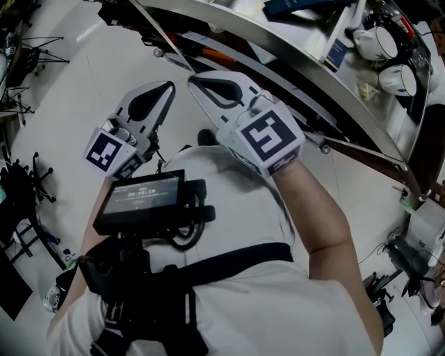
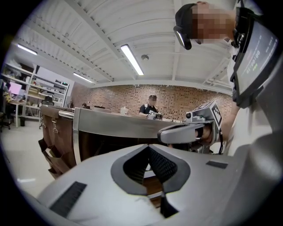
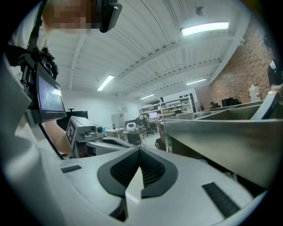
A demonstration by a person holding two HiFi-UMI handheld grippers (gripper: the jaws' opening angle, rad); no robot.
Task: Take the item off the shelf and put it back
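Observation:
Both grippers are held up in front of the person's chest, short of a metal shelf unit that runs across the upper right. My left gripper is shut with nothing between its jaws; in its own view the tips meet. My right gripper is beside it, also shut and empty, its tips meeting too. On the shelf stand two white mugs, a blue box and a dark blue item. Neither gripper touches the shelf or anything on it.
The shelf's steel edge runs close along the right of the right gripper view. A chest-mounted screen sits below the grippers. Tripods and stands are on the pale floor at left. Another person works at a far bench.

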